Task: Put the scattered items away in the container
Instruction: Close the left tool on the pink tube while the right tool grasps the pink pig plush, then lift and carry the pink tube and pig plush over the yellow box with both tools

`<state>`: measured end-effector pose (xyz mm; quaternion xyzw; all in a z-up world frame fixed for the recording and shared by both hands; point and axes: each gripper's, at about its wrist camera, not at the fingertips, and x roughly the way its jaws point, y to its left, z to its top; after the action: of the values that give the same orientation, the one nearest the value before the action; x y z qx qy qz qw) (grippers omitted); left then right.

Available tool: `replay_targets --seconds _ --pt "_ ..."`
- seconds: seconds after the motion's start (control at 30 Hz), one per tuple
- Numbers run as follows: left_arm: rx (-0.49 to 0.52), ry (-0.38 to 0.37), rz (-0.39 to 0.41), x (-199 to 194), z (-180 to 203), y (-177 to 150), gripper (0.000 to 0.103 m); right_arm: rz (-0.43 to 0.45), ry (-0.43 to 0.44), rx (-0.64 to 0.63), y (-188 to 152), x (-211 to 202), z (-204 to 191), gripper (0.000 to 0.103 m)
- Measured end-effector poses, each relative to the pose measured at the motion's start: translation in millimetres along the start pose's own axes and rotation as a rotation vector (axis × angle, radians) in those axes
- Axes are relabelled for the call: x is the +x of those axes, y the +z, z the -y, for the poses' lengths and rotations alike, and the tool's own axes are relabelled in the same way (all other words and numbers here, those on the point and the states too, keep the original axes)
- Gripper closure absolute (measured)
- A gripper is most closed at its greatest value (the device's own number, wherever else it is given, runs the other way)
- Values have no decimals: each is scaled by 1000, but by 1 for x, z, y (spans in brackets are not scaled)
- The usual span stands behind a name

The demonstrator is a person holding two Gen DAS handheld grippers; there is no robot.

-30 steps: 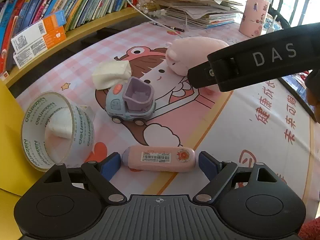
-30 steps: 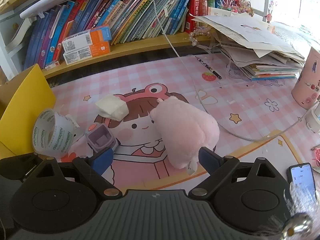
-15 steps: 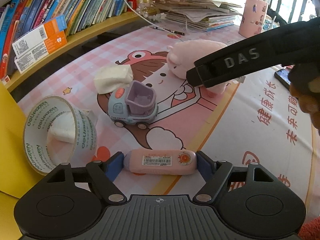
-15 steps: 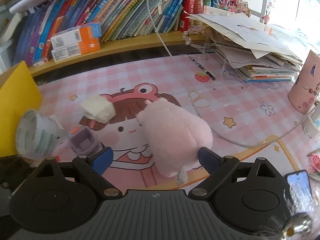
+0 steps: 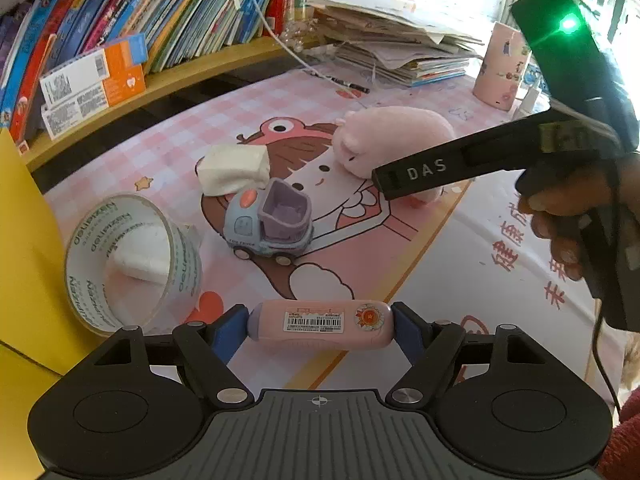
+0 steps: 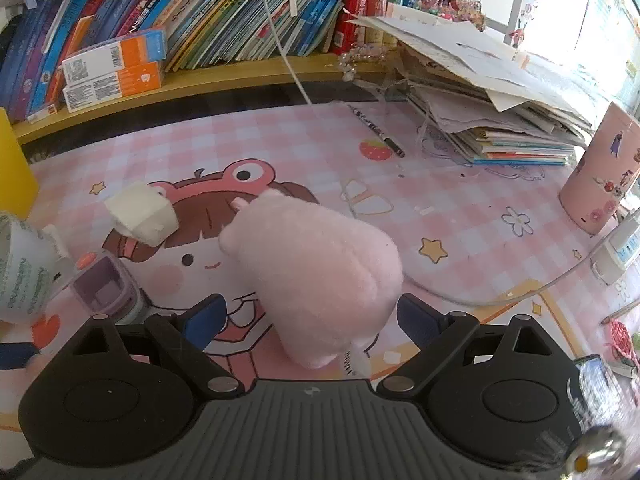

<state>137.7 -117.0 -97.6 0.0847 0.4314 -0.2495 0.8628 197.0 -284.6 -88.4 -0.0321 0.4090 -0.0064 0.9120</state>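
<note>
My left gripper (image 5: 318, 320) is shut on a pink tube (image 5: 316, 325) with a barcode label, its blue pads pressing on both ends just above the mat. My right gripper (image 6: 312, 314) stands open over a pink plush toy (image 6: 320, 272), which lies between its fingers with the pads clear of it. In the left wrist view one black finger (image 5: 424, 170) of that gripper reaches over the plush (image 5: 392, 140). A toy truck (image 5: 272, 220), a white foam block (image 5: 234, 168) and a tape roll (image 5: 132, 260) lie on the mat. The yellow container (image 5: 24, 260) is at the left edge.
A bookshelf (image 6: 200, 8) runs along the back, with orange boxes (image 6: 116, 68) on its ledge. A paper stack (image 6: 480, 92), a pen (image 6: 378, 132), a pink cup (image 6: 600, 176) and a white cable (image 6: 500, 300) lie at the right. A hand (image 5: 568, 216) holds the right gripper.
The left jaws narrowed until the pads met the tube's ends. The right gripper came forward and down, so the plush now sits between its fingers.
</note>
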Motion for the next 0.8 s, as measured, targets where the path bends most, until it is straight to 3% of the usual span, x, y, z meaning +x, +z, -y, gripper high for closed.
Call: replay_targets --seconds 0.37,0.47,0.8 --pt "12 1 11 -7 2 1 25 23 -23 -38 8 8 2 11" --pt "17 0 12 -8 4 1 25 7 -23 -51 6 12 2 26" --pt "25 -8 39 -21 9 2 25 22 -14 -60 -2 -4 0 38"
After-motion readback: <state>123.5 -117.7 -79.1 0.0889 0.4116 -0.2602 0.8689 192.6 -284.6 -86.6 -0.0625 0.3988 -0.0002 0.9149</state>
